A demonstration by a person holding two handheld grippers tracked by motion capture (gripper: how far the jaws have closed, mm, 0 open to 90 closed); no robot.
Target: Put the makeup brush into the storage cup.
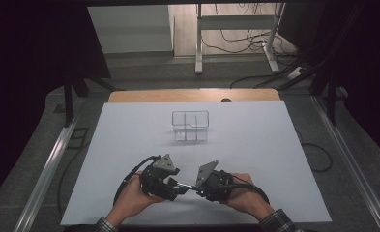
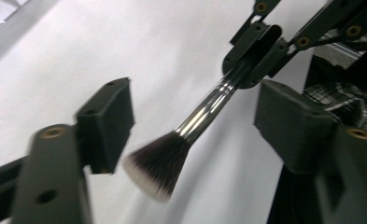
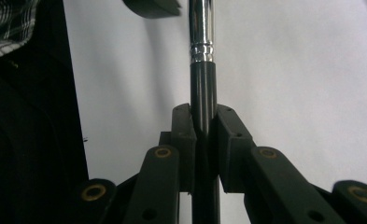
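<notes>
A makeup brush with a chrome ferrule and dark, white-tipped bristles hangs level just above the white table, between my two hands. My right gripper is shut on its black handle, and the left gripper view shows the same grip farther off. My left gripper is open. Its pads stand well apart on either side of the ferrule and bristles, touching neither. In the high view both grippers, left and right, meet tip to tip near the table's front edge.
A clear plastic organiser with compartments stands upright at the middle of the white table top. A wooden strip runs along the far edge. Metal rails and cables lie on the floor at both sides.
</notes>
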